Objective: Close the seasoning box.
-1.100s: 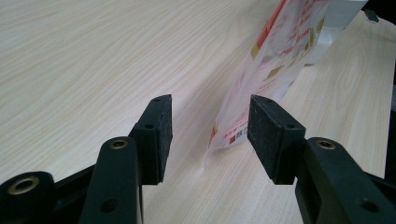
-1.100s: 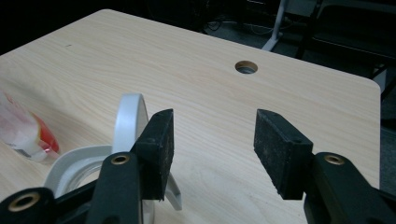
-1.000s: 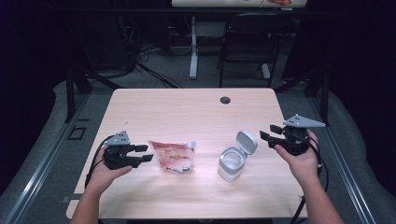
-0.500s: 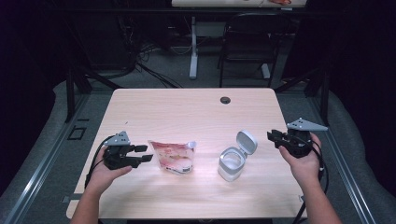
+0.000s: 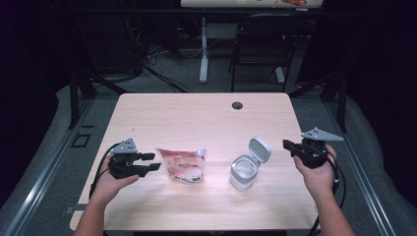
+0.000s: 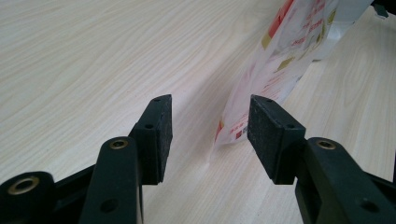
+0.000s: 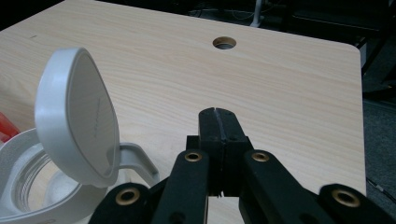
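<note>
A red and white printed pouch (image 5: 182,164) lies on the wooden table (image 5: 196,123), left of centre. My left gripper (image 5: 153,162) rests just left of it, open, its jaws pointing at the pouch's edge. In the left gripper view the pouch (image 6: 275,60) stands just beyond the right pad, and nothing is between the jaws of my left gripper (image 6: 209,126). A clear jar (image 5: 244,172) with a white flip lid (image 5: 259,149) standing open sits right of centre. My right gripper (image 5: 287,145) is right of the jar; its jaws have just been closing and now meet, shut on nothing (image 7: 218,122).
A round cable hole (image 5: 237,105) sits near the table's far edge, also visible ahead of the right gripper (image 7: 224,43). Beyond the table are a dark chair (image 5: 260,49) and a desk leg (image 5: 203,54). The open lid (image 7: 77,116) stands close to the left of the right jaws.
The right gripper's jaws have gone from spread to fully together with nothing in them. The left gripper, the pouch and the jar stay where they were.
</note>
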Demonstrator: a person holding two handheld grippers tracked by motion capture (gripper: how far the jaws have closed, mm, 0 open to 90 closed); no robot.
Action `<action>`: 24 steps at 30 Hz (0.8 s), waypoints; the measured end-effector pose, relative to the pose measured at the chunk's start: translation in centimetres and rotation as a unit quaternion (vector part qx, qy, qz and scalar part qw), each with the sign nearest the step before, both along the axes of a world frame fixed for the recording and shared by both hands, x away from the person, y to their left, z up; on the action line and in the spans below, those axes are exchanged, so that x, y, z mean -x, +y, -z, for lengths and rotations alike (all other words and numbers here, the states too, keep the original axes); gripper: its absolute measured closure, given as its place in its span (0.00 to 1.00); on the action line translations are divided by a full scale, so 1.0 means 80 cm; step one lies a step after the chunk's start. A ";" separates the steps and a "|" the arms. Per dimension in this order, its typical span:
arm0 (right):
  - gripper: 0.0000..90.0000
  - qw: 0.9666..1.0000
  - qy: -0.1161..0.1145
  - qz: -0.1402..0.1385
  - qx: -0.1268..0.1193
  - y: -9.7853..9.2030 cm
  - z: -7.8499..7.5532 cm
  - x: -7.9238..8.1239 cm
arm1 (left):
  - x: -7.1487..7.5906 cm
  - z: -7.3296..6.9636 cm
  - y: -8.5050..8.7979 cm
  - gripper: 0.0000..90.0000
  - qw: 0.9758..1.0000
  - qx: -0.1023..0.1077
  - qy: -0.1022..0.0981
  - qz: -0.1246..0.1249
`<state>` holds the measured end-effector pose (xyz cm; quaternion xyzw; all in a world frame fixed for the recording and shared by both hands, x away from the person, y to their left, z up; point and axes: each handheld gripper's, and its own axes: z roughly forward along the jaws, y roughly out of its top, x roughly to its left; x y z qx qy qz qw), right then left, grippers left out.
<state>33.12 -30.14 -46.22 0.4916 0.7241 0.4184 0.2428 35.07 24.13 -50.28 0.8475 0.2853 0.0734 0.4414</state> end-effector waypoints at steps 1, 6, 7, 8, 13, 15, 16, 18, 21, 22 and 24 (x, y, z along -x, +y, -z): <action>1.00 1.000 -0.001 -0.001 -0.001 0.000 0.001 0.000 | 0.000 0.000 0.000 0.56 1.000 0.000 0.000 0.000; 1.00 1.000 0.004 -0.005 0.002 0.003 0.004 0.001 | 0.000 0.000 0.001 0.56 1.000 0.001 0.000 -0.001; 1.00 1.000 0.003 -0.006 -0.003 0.005 0.005 0.001 | 0.000 0.000 0.001 0.56 1.000 0.001 0.000 -0.002; 1.00 1.000 0.004 -0.008 -0.003 0.005 0.005 0.002 | 0.000 0.000 0.001 0.56 1.000 0.002 0.000 -0.002; 1.00 1.000 0.001 -0.016 -0.009 0.012 0.007 0.004 | 0.000 0.001 0.002 0.56 1.000 0.001 0.001 -0.003; 1.00 1.000 0.003 -0.021 -0.010 0.014 0.007 0.005 | 0.000 0.001 0.002 0.56 1.000 0.000 0.001 -0.002; 1.00 1.000 0.002 -0.022 -0.010 0.016 0.008 0.006 | 0.000 0.001 0.001 0.56 1.000 0.000 0.001 -0.002; 1.00 1.000 0.002 -0.026 -0.012 0.018 0.009 0.007 | 0.000 0.001 0.001 0.56 1.000 -0.001 0.001 -0.002; 1.00 0.999 0.003 -0.030 -0.012 0.022 0.011 0.009 | 0.000 0.001 0.002 0.56 1.000 -0.001 0.001 -0.002; 1.00 0.999 0.003 -0.031 -0.014 0.023 0.011 0.010 | 0.000 0.001 0.002 0.56 1.000 -0.001 0.001 -0.002; 1.00 0.999 0.003 -0.034 -0.015 0.025 0.012 0.011 | 0.000 0.001 0.002 0.56 1.000 0.000 0.001 -0.003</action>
